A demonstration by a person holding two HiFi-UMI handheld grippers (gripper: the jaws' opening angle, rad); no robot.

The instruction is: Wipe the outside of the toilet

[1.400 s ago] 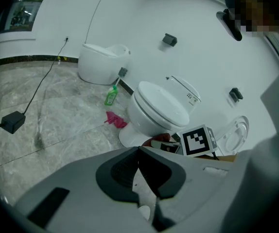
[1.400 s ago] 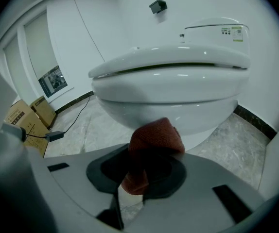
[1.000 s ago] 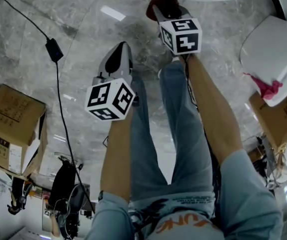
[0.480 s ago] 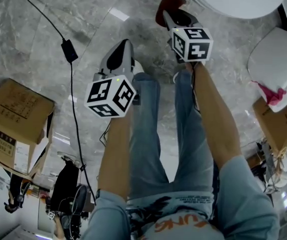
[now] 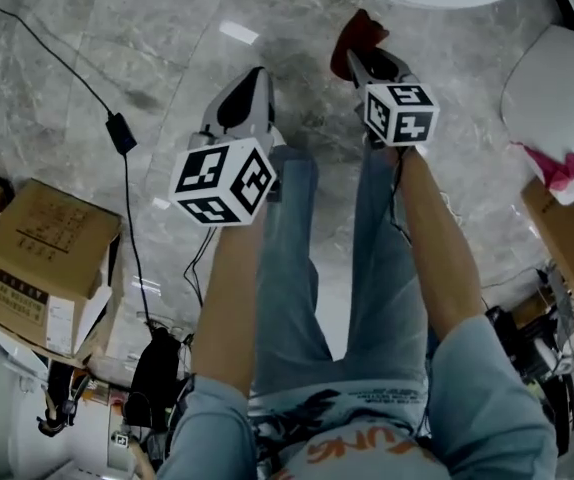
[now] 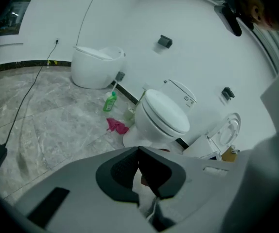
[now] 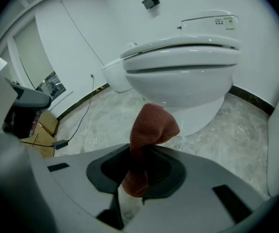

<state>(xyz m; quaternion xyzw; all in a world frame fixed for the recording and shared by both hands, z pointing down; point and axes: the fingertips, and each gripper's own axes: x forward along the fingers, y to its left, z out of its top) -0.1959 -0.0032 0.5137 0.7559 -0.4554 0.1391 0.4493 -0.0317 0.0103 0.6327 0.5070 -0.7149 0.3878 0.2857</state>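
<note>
Toilet point(image 7: 183, 57): smooth, rounded, glossy white, lid closed. A nubby rust-red cloth point(image 7: 151, 125) is pinched upright in the right claw point(image 7: 134, 174). The left claw point(image 6: 140, 169) is pressed together, empty.

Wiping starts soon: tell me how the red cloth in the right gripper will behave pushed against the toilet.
The red cloth is likely floppy: its free end droops beyond the shut jaws of the right gripper. Probably light, since that pinch holds it up. Against the toilet it should crumple and conform.
</note>
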